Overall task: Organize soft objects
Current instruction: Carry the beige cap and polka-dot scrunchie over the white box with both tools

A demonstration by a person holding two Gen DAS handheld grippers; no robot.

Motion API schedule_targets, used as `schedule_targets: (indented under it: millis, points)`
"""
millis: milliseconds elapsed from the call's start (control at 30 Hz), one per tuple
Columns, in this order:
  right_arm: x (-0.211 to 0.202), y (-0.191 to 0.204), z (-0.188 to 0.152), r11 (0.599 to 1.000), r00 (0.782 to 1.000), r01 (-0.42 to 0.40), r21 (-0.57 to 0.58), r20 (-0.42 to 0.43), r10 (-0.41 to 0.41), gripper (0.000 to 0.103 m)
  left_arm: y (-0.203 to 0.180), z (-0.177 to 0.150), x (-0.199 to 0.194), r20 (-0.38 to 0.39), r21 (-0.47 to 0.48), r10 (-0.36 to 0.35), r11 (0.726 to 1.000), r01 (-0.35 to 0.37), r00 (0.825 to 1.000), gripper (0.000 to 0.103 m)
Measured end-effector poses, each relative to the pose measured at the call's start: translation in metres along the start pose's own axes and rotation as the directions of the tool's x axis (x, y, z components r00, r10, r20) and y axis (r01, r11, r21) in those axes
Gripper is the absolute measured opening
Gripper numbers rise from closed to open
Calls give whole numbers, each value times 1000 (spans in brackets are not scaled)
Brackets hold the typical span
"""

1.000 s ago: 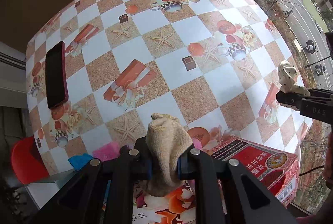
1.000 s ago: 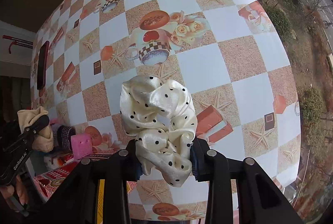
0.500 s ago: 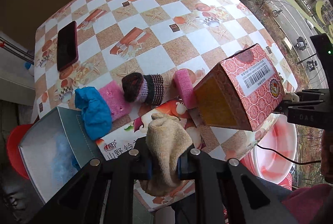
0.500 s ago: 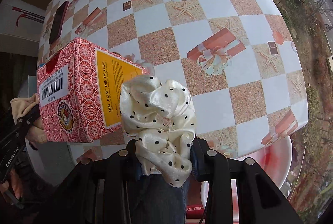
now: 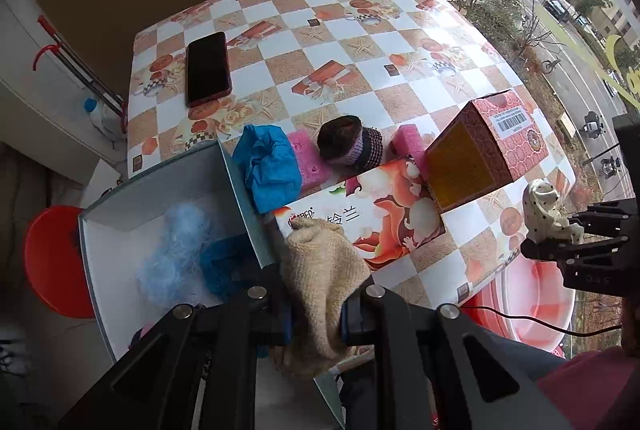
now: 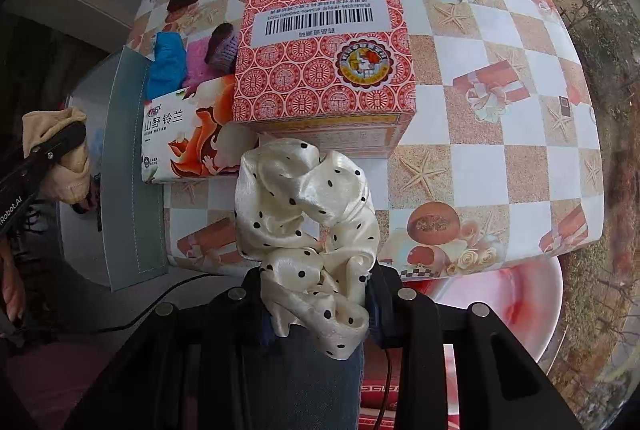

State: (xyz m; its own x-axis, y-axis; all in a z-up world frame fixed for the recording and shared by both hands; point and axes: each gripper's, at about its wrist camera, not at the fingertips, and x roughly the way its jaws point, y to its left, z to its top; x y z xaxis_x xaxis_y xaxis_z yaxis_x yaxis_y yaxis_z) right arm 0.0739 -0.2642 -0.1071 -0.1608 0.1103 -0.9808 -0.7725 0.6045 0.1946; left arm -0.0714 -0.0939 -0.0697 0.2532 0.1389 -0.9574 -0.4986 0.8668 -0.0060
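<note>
The bench (image 5: 360, 102), covered in a checked cloth printed with starfish and gift boxes, spreads out ahead of both claws. Directly below and to the left of the left claw (image 5: 316, 310) sits an open grey box (image 5: 240, 186) off the bench's near edge, with pale blue fluff (image 5: 172, 254) and a darker blue knit piece (image 5: 224, 262) lying inside it. Ahead of that claw a flat tissue pack (image 5: 384, 202) with an orange print rests on the bench, and a red patterned carton (image 6: 324, 62) stands on the pack's far right end, straight ahead of the right claw (image 6: 316, 306). Beyond the pack, in a row from left to right, lie a crumpled blue cloth (image 5: 268, 166), a pink sponge (image 5: 308, 158), a dark knitted roll (image 5: 348, 146) and a second pink sponge (image 5: 408, 146). A black phone (image 5: 208, 68) lies far ahead to the left.

The left claw is clamped tight on a beige knitted sock (image 5: 324, 278), which bunches up between the jaws and hangs just over the grey box's right wall. The right claw is closed partway on a cream satin scrunchie with black dots (image 6: 308, 222), pinched between the jaws at the bench's near edge, above a pink basin (image 6: 500, 306) that sits lower down to its right.
</note>
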Motion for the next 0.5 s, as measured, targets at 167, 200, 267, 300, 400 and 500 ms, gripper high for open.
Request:
schedule_targets:
  millis: [167,200,267,300,400,500]
  points:
    - [-13,50,16,986,999,32,-161,46,-25,36,25,-21,-8,13,-67,29,997,-28,999,18]
    - [-15,60,20,981,998,35,-191,53,-25,36,31,-26,-10,14,-84,35,996,-34,999,18]
    - [-19,80,28,969,998,37,-245,67,-21,36,42,-35,-13,16,-129,43,991,-41,999,18]
    - [-21,90,32,961,997,37,-272,72,-18,36,47,-39,-14,15,-151,46,988,-44,999,18]
    - [-26,120,42,937,996,27,-348,86,4,36,62,-53,-19,17,-216,64,975,-59,998,18]
    - [-30,153,51,906,995,15,-424,91,27,36,75,-66,-22,14,-278,80,958,-73,997,18]
